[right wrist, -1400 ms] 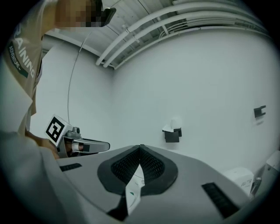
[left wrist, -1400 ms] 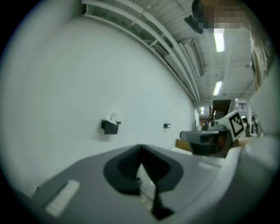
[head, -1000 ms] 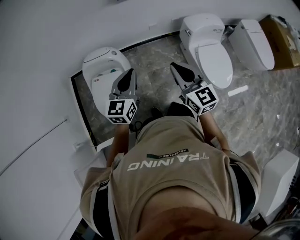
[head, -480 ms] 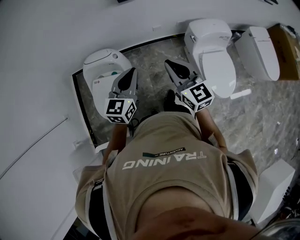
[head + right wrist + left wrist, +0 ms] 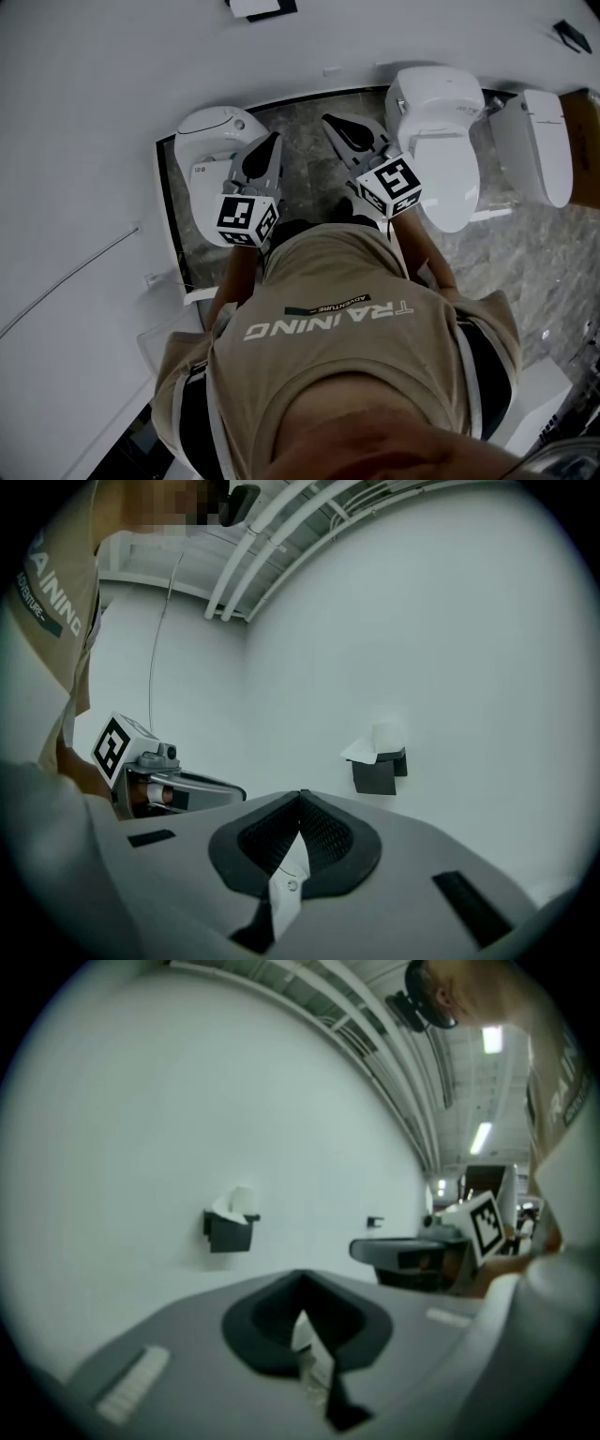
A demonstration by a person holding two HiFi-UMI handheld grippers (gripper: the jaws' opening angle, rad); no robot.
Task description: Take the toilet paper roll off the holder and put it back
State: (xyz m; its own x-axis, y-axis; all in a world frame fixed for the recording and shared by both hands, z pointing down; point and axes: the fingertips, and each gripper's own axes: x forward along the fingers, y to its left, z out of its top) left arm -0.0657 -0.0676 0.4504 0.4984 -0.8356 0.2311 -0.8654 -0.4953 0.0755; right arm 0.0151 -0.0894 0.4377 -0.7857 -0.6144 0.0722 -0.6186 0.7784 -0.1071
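Observation:
A white toilet paper roll (image 5: 243, 1201) sits on a dark holder (image 5: 229, 1232) on the white wall, with a loose sheet hanging over the front. The right gripper view shows the same roll (image 5: 385, 735) and holder (image 5: 379, 774). Only the holder's edge (image 5: 255, 7) shows at the top of the head view. My left gripper (image 5: 271, 142) and right gripper (image 5: 331, 123) are side by side in front of my chest, pointing at the wall, well short of the holder. The jaws of both the left gripper (image 5: 300, 1277) and the right gripper (image 5: 300, 795) are shut with nothing between them.
Three white toilets stand on the marbled floor: one under the left gripper (image 5: 214, 141), one beside the right gripper (image 5: 441, 155), one farther right (image 5: 542, 150). A small dark fitting (image 5: 572, 33) is on the wall. A dark kerb (image 5: 169, 216) edges the floor.
Both grippers have moved forward and up toward the wall, the right one slightly ahead. The head view has swung so the holder's edge now shows at the top. Jaws stay shut.

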